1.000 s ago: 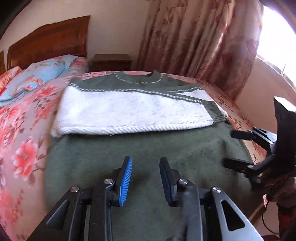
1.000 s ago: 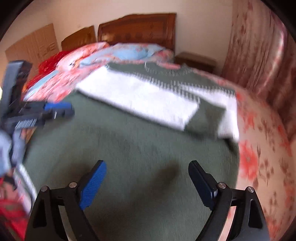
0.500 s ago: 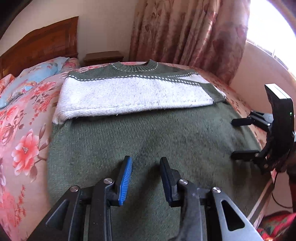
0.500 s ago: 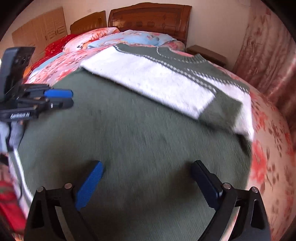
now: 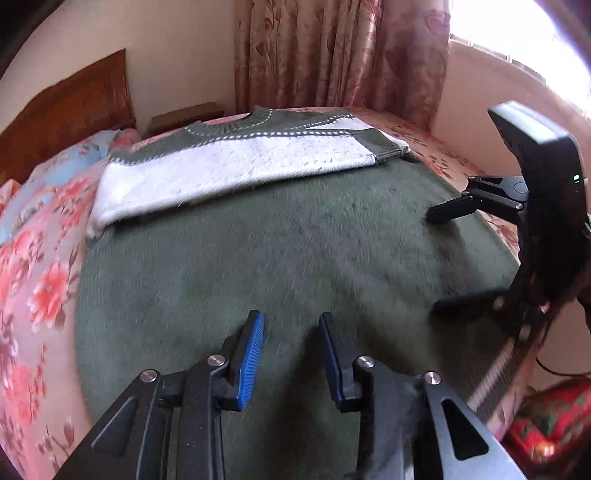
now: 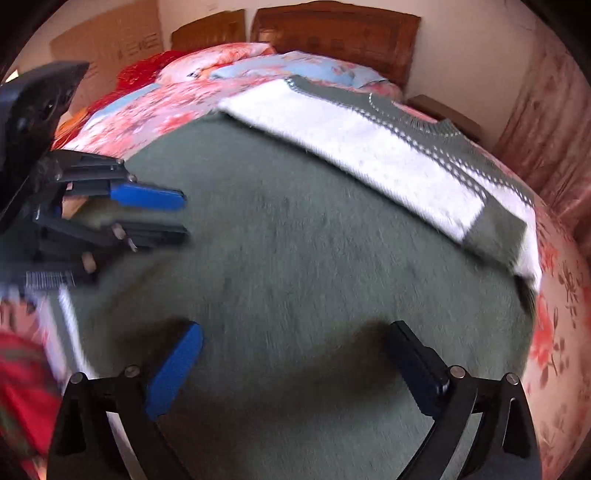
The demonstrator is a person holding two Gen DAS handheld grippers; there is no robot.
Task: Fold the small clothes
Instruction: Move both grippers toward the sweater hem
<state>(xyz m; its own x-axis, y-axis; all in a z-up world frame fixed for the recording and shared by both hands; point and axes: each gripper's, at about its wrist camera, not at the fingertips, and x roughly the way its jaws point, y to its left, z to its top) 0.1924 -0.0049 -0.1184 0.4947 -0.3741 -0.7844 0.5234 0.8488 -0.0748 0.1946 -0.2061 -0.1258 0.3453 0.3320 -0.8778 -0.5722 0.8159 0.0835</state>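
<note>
Floral pink and coral bedding covers the bed (image 5: 44, 295), which carries everything else and runs back to a wooden headboard (image 6: 332, 33) and patterned curtains (image 5: 332, 55). Spread flat across the bed lies the green and white sweater (image 5: 277, 251), its dark green body filling the near part of both views. Its sleeves (image 5: 236, 166), white with green cuffs, are folded across the chest below the ribbed collar (image 5: 260, 120). Pillows (image 6: 295, 68) in blue and pink sit beyond the collar, against the headboard. Over the near hem, the right gripper (image 6: 295, 365) hovers with its jaws spread wide, holding nothing, its shadow falling on the knit. To its left, the left gripper (image 5: 291, 354) also hangs over the green fabric, its jaws parted by a narrower gap and likewise gripping nothing. Whether either gripper's tips touch the cloth cannot be told.
</note>
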